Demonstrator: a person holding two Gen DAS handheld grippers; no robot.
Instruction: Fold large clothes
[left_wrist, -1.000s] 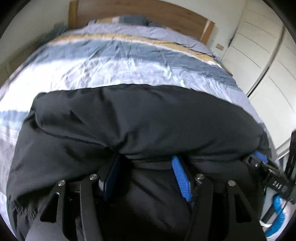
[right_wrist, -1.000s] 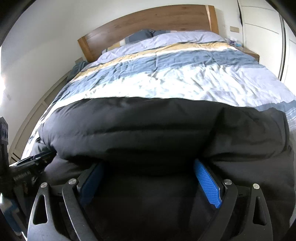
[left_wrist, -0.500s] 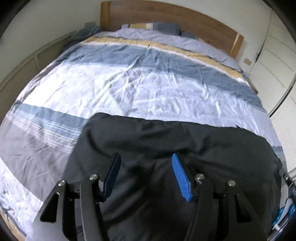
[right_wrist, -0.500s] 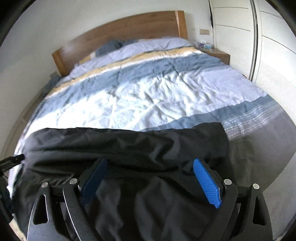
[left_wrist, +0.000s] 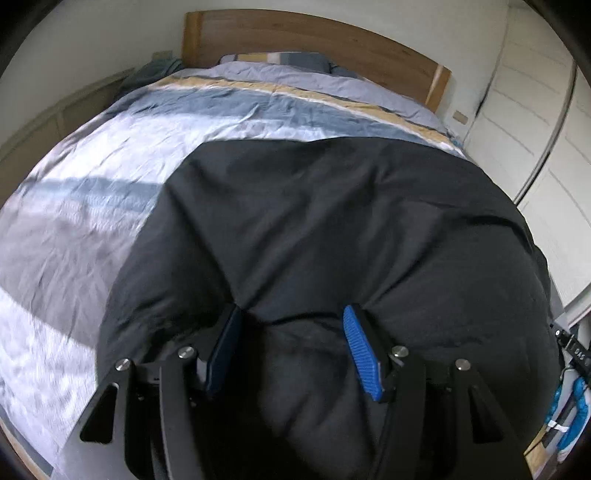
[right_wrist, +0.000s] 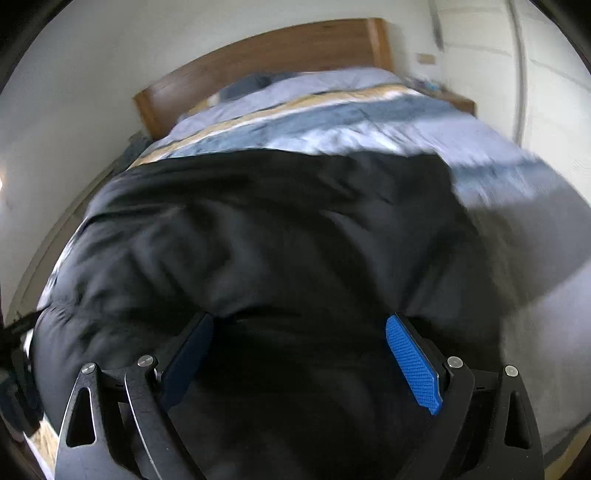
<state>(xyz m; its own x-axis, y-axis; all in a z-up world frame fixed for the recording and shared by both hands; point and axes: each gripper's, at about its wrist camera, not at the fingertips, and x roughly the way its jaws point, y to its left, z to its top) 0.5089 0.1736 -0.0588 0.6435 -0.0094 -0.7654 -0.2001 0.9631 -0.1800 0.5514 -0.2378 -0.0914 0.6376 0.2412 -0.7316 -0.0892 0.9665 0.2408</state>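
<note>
Two grippers over a black garment (left_wrist: 332, 229) spread across the bed's (left_wrist: 74, 177) foot edge.
Left gripper (left_wrist: 291, 350) and right gripper (right_wrist: 299, 358) both gape, fabric bulging between; each should pinch an edge before lifting evenly.

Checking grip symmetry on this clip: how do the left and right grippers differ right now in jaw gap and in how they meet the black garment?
The left gripper has the narrower jaw gap; the right gripper stands wider. The left wrist view is fairly sharp; the right wrist view is motion-blurred. Shared: both are open, with the black garment bulging over the fingertips and filling the gap on the striped duvet.
</note>
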